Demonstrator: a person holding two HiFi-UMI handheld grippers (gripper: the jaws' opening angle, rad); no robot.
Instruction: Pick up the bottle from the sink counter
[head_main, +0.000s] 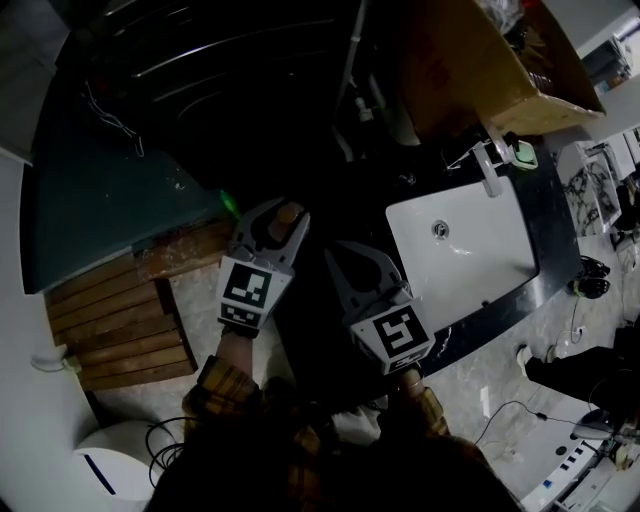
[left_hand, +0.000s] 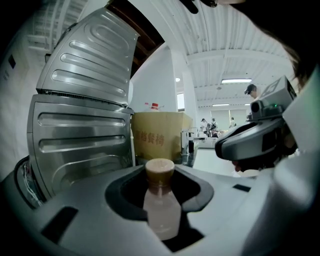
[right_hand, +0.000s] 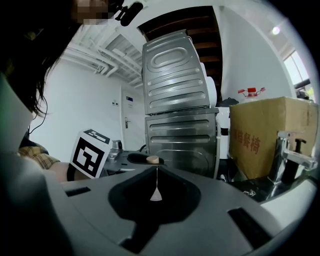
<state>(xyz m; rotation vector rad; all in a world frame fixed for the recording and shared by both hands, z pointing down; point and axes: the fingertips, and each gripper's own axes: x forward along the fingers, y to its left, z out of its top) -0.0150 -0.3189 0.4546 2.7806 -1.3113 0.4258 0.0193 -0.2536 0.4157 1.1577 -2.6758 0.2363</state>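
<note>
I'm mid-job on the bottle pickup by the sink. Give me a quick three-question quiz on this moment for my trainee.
1. True or false: the right gripper has its jaws together with nothing between them.
2. Multiple choice: what do the jaws of the left gripper hold?
A) a metal spoon
B) a small pale plastic bottle with a tan cap
C) nothing at all
3. Fill in the blank: in the head view, the white rectangular sink basin lies to the ____ of both grippers.

Key: 1 true; 2 B; 3 right.
</note>
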